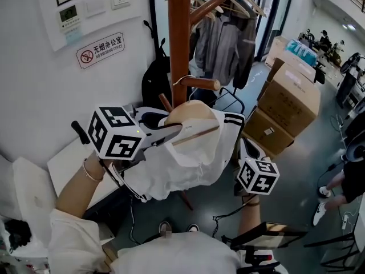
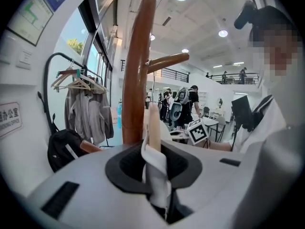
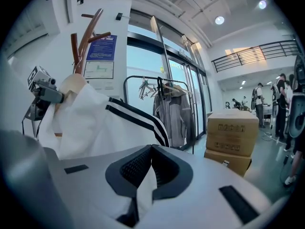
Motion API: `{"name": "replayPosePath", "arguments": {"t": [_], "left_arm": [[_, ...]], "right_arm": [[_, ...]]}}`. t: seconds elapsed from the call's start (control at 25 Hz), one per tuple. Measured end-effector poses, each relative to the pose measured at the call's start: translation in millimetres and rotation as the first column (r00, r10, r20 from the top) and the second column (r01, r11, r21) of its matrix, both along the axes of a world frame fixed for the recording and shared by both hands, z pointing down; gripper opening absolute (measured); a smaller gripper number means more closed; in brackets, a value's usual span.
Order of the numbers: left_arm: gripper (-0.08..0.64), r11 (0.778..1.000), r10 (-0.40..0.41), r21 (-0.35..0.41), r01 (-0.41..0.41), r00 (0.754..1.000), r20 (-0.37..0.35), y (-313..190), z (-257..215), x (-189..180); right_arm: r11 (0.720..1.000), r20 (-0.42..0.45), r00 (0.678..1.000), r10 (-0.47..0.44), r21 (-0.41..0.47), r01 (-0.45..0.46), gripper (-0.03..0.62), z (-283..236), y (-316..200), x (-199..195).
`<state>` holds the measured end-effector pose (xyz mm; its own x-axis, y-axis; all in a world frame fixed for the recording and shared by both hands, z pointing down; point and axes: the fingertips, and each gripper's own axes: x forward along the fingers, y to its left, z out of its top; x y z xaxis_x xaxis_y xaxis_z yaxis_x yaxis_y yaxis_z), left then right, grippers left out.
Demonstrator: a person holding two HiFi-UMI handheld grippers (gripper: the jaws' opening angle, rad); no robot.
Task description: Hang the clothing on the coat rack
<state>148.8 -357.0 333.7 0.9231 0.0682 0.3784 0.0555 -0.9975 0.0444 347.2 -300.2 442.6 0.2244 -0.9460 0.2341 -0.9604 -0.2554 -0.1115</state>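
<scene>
The wooden coat rack's pole [image 1: 178, 39] rises ahead, with a short peg [image 1: 201, 83] sticking out to the right just above the garment. A white garment [image 1: 188, 158] with black stripes hangs on a pale wooden hanger [image 1: 197, 135]. My left gripper [image 1: 174, 130] is shut on the hanger's end together with a fold of white cloth [image 2: 156, 163], just short of the pole [image 2: 136, 66]. My right gripper [image 1: 243, 144] is shut on the garment's right edge; white cloth [image 3: 143, 185] sits pinched between its jaws. The striped sleeve [image 3: 133, 118] spreads in front of it.
Grey jackets [image 1: 225, 41] hang on a black rail behind the rack. A black backpack [image 1: 155, 79] leans at the wall. Stacked cardboard boxes [image 1: 288, 104] stand at the right. A white table [image 1: 71, 164] lies under my left arm. A person's shoes [image 1: 324, 193] show at far right.
</scene>
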Motion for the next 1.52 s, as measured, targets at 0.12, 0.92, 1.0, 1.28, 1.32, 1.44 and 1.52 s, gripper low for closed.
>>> {"name": "replayPosePath", "arguments": {"t": [0.12,0.92,1.0,1.28,1.32,1.44,1.52], "left_arm": [[0.071,0.993,-0.040,0.106,0.043,0.999,-0.026,-1,-1,2],[0.147,0.934,-0.303,0.113,0.339,0.918,-0.254,9,-33,-49],[0.147,0.918,-0.347,0.091,0.387,0.892,-0.289,8,-39,-58],[0.146,0.801,-0.545,0.001,0.599,0.730,-0.412,6,-51,-100],[0.146,0.785,-0.568,-0.017,0.619,0.709,-0.418,7,-50,-107],[0.146,0.734,-0.634,-0.059,0.676,0.651,-0.416,10,-43,-126],[0.143,0.691,-0.681,-0.087,0.718,0.607,-0.410,13,-36,-139]], "right_arm": [[1.000,0.004,1.000,-0.001,0.002,0.001,0.021,0,4,-1],[0.988,0.009,0.988,-0.153,0.001,0.153,0.022,-4,-3,-42],[0.985,0.008,0.985,-0.170,-0.001,0.170,0.023,-4,-5,-45],[0.971,0.007,0.971,-0.237,0.002,0.237,0.023,-2,-12,-54],[0.969,0.007,0.969,-0.247,0.001,0.247,0.023,-1,-13,-56],[0.962,0.010,0.962,-0.273,-0.003,0.273,0.023,2,-14,-59],[0.959,0.014,0.958,-0.285,0.000,0.285,0.023,3,-13,-59]]}}
